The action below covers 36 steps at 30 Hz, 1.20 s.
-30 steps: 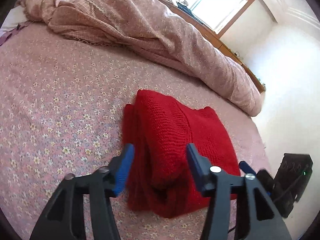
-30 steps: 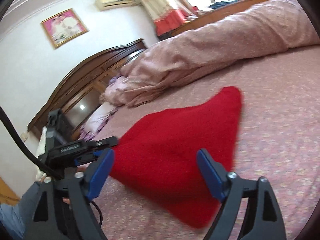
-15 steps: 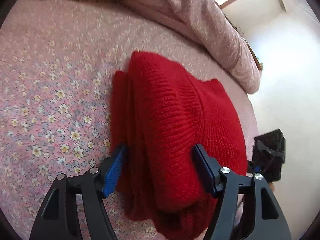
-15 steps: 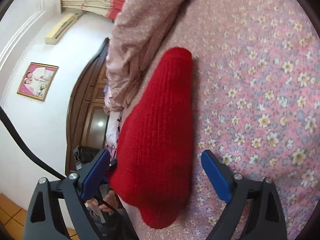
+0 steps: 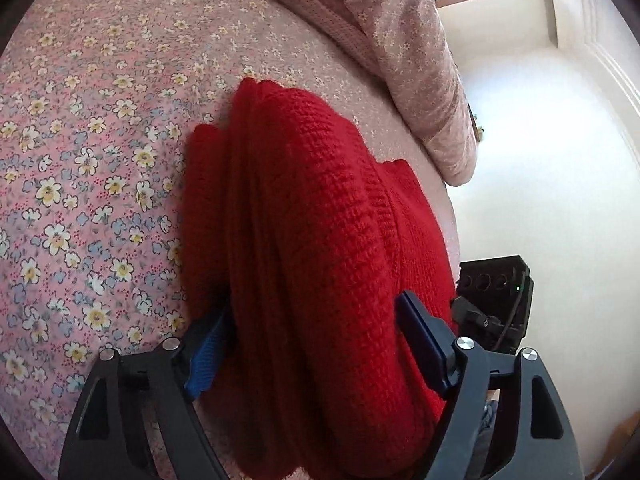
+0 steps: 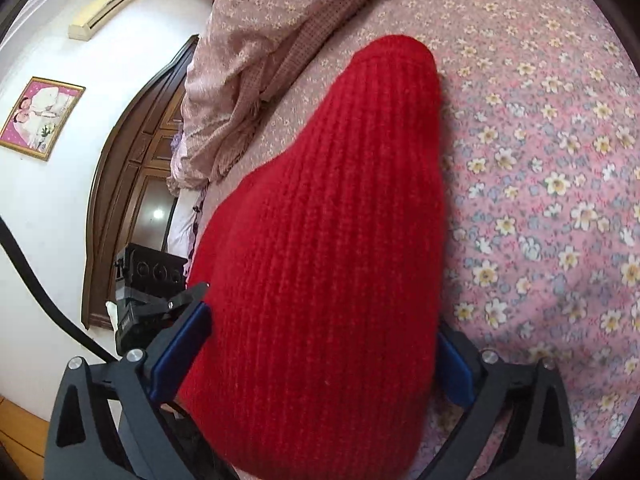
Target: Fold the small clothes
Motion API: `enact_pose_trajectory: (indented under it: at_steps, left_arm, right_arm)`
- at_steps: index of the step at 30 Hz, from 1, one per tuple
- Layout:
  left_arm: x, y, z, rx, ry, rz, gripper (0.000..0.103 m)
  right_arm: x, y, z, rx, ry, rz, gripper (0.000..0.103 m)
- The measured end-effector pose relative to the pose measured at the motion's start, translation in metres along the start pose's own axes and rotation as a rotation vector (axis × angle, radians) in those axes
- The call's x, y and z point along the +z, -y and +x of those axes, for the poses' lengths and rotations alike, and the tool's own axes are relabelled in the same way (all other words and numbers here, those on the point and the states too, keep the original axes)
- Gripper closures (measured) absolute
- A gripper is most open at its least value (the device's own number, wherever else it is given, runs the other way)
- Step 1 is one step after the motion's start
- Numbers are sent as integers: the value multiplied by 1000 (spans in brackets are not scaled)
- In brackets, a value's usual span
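The left claw (image 5: 312, 340) has its jaws opening around the near end of the folded red sweater (image 5: 316, 216): the knit bulges between the blue pads (image 5: 208, 344), and the right pad stands just clear of the wool while the left one sits against the side of the fold, so I read this as a letting-go, not a clamp. The right claw (image 6: 320, 344) is likewise opening, at its widest, with the sweater (image 6: 332, 220) filling the gap between its fingers and neither pad plainly pressing.

The sweater lies as a thick, layered bundle on the flowered bedsheet (image 5: 80, 140), with the rumpled quilt (image 5: 400, 40) beyond it at the far side of the bed.

A second ago both claws stood higher and further back, with the garment seen smaller between narrower jaws. Since then both have sunk towards the bed and closed in on the bundle, and their jaws have widened. That suggests the fold has just been laid down and is being released; this garment looks nearly done, bar perhaps a tidy or press.
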State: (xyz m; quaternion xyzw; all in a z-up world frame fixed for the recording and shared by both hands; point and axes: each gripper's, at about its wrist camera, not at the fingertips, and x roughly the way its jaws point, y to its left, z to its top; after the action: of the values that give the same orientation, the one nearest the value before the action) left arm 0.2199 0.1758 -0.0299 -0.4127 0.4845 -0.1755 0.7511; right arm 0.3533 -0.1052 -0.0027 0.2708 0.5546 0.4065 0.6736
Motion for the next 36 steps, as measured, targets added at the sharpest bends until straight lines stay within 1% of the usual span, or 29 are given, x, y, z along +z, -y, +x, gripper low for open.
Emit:
enact_pose_trajectory:
  at_steps: [1,2,3,4,5,6,10,12,13,14,15,16,17,18,19,20,21,23,26,28,30,31,32,33,34,35,36]
  left_arm:
    - [-3,3,0,9,8,14,29]
    - [-5,5,0,18,18,23,29]
    - [-8,8,1,36,35,31,34]
    - [-11,12,3,54,51,37,37]
    - [-13,14,5,61,60,42,47]
    - [-15,17,6,59,71,47,53]
    - [-17,25,1,84,85,56,59]
    - [-16,25,-8,89,88,24,63]
    - [-18,27,-12,101,89,22,63]
    - [-18,30,-15,129,90,32,63]
    - [-20,33,-18,169,96,48,63]
    - [-22,35,-22,186,97,56,61]
    - [-23,37,-23,216,96,63,56]
    - [-24,40,-24,248,99,78,47]
    - [-24,41,-23,282,102,96,43]
    - [-24,40,-21,313,103,108,33]
    - [-24,39,-18,331,101,111,27]
    - [-17,31,-12,327,81,80,22]
    - [-14,21,-10,272,72,16,19]
    - [-12,14,-9,220,63,0,16]
    - [-9,5,-8,153,82,-12,8]
    - [-8,3,-7,125,90,-15,7]
    - [-7,2,-7,114,96,-18,7]
    - [-7,3,-8,110,100,-16,9]
    - [-8,4,-8,106,100,-6,14]
    - [-9,3,-7,97,93,-1,30]
    - [-10,4,-4,78,81,-11,36]
  right_arm:
    - [1,-3,4,2,4,0,1]
    - [-1,-3,3,0,6,-6,4]
    - [-6,0,-1,-6,10,-11,10]
    - [-8,2,-3,-13,15,-12,14]
    - [-9,4,-4,-12,21,-5,20]
    - [-10,5,-6,-9,28,1,24]
    - [-11,2,-9,-28,39,-12,26]
    - [-11,2,-9,-31,32,-7,26]
    - [-11,3,-9,-28,27,-5,26]
    - [-10,2,-8,-26,25,-2,26]
    - [-8,4,-7,-21,23,3,25]
    - [-9,6,-8,-18,21,5,25]
    - [-10,7,-8,-17,19,4,25]
    - [-9,7,-8,-17,18,4,24]
    - [-10,7,-8,-16,16,4,24]
    - [-10,7,-8,-16,16,2,24]
    - [-10,8,-8,-14,17,1,24]
    - [-11,9,-8,-10,20,2,24]
    - [-12,10,-8,-8,18,4,23]
    - [-14,11,-10,-7,17,6,23]
    - [-15,11,-10,-7,15,8,23]
    - [-15,11,-11,-7,15,8,23]
    - [-15,12,-11,-7,15,9,23]
    - [-15,12,-11,-8,15,10,23]
    - [-16,11,-11,-8,14,10,23]
    - [-16,12,-11,-8,14,11,23]
    - [-16,11,-11,-9,13,12,23]
